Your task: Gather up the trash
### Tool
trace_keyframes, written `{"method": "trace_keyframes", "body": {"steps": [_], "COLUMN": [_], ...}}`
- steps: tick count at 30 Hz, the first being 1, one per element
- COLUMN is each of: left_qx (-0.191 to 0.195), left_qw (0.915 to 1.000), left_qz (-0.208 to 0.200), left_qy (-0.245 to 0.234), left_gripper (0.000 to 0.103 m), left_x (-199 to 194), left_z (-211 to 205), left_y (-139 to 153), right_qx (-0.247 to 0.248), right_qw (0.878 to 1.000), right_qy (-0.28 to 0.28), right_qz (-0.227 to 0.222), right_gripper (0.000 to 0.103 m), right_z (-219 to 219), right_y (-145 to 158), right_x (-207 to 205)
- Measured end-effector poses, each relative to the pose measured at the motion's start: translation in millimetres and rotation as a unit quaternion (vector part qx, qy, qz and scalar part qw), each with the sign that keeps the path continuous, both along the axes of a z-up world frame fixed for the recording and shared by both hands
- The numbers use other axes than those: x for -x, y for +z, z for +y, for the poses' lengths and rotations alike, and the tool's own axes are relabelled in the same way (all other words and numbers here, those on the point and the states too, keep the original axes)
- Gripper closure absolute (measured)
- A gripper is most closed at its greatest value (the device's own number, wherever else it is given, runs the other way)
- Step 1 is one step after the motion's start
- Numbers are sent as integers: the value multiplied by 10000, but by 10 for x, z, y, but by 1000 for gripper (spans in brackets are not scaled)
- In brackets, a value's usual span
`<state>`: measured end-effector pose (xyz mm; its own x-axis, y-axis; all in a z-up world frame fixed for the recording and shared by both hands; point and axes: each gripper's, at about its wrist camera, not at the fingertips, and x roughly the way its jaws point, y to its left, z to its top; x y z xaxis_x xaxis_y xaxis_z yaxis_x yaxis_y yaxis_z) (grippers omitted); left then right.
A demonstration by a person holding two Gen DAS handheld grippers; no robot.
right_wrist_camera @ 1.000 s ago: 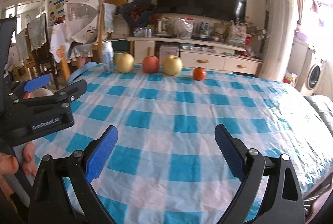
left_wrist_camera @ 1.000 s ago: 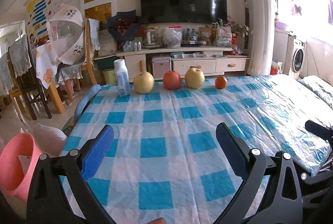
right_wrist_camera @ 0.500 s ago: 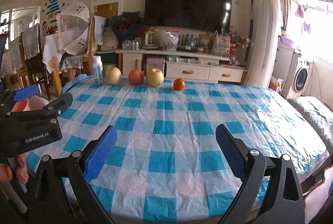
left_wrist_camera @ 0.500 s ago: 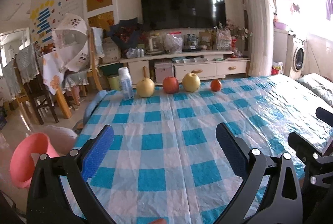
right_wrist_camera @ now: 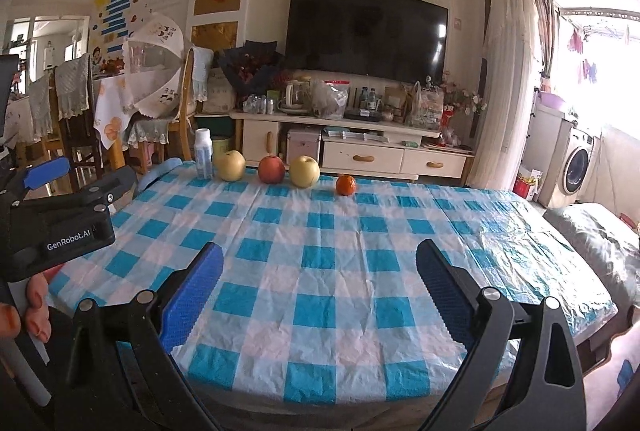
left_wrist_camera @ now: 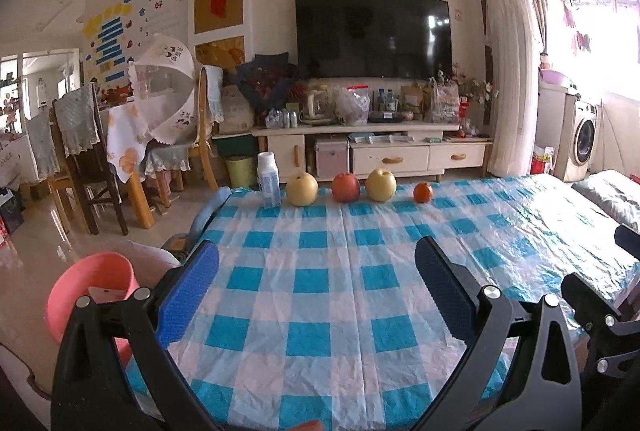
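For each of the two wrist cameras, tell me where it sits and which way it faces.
Left wrist: on the left claw, open, looking across the checked table toward the TV; the right claw's edge shows at right.
Right wrist: on the right claw, open, facing likewise; left claw and fingers at left.
Shared: bottle and fruit row.

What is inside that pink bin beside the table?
The pink bin holds a white paper scrap. The left gripper, open, hides its lower part, so anything deeper is unseen.

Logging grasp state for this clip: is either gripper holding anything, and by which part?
Nothing is held. The left gripper and right gripper are both open, with only the checked tablecloth showing between their blue pads.
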<state>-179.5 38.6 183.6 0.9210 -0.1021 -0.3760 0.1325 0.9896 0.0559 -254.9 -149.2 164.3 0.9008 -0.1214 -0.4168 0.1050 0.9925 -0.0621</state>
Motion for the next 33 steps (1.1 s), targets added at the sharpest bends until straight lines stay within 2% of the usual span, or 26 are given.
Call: {"method": "trace_keyframes", "body": {"steps": [13, 33], "left_qx": [35, 43], "left_qw": [9995, 9993], "left_qz": [-198, -176], "left_qy": [243, 338], "left_gripper": [4, 4], "left_x": [140, 121], "left_z": [160, 245], "left_y": [172, 168], "right_qx": [35, -15], "right_qw": [9998, 9998], "right_qy": [172, 173], "right_qz": [-11, -71], "right_gripper": [6, 5], "right_z": [161, 188], "right_y": [145, 172], "right_x": [87, 123]}}
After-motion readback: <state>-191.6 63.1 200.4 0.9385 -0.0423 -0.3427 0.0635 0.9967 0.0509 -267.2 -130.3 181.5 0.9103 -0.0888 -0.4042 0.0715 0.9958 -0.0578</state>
